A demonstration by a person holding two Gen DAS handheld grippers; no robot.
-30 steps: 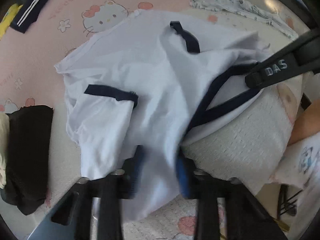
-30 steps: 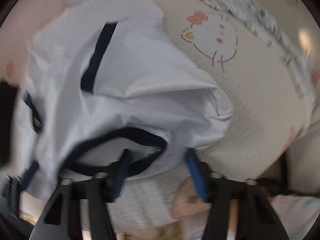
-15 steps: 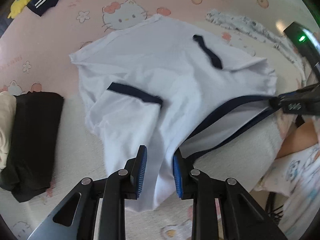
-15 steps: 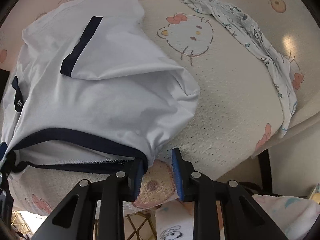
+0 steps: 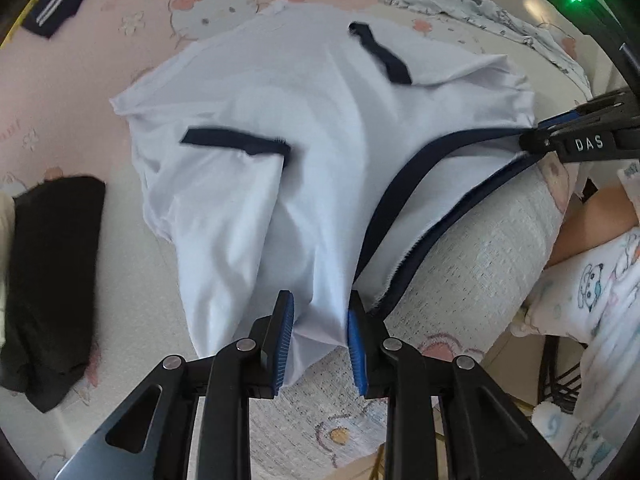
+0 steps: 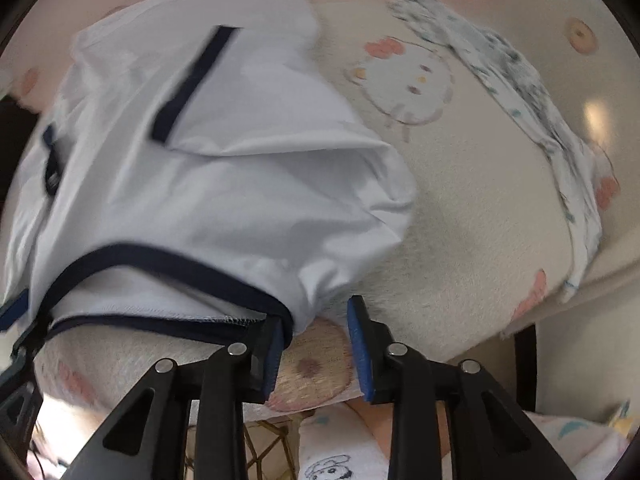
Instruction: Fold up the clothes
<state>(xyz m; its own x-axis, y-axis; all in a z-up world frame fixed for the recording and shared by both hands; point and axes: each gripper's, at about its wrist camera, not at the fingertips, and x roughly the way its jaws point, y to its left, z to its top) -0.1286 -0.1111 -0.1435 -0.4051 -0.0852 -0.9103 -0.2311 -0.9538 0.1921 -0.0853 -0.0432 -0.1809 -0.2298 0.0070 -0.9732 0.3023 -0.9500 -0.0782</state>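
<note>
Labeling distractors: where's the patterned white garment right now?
The patterned white garment lies crumpled at the upper right in both wrist views, on the cream cartoon-cat blanket, beyond and apart from the white navy-trimmed T-shirt.

Black garment [image 5: 48, 280] crowds the shirt's [image 5: 280, 160] left; bare blanket [image 6: 460, 240] lies right.

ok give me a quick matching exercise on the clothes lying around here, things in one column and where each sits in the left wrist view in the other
Things:
1. white t-shirt with navy trim
2. black folded garment
3. pale patterned garment
4. navy garment with white stripes

Places:
a. far left edge
b. top left corner
c. centre
d. top right

Pairs: 1-c, 2-a, 3-d, 4-b
</note>
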